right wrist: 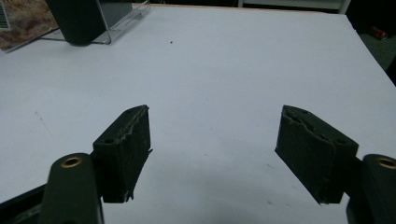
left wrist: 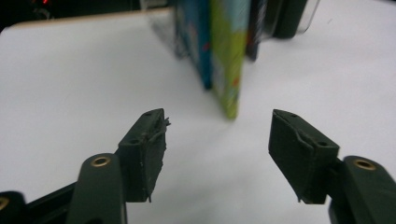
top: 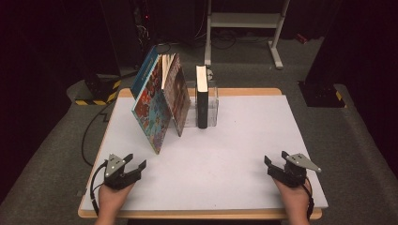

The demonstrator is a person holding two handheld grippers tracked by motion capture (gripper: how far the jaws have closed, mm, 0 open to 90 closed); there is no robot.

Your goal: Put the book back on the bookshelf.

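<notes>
Resting near the front edge of the white table [top: 244, 154], both grippers stand empty with their jaws spread wide. The left gripper [top: 134, 163] sits at the front-left corner, the right gripper [top: 278, 161] at the front-right. The books lie toward the far edge: the leaning colourful books [top: 157, 101] tilt over leftward, and their near lower corner lies at about one o'clock from the left gripper, fairly near. The black book [top: 202, 96] stands upright in the clear holder [top: 213, 105], its long axis running away from the person, at about eleven o'clock from the right gripper and well apart. The left gripper is judged the nearer one for the leaning books.
</notes>
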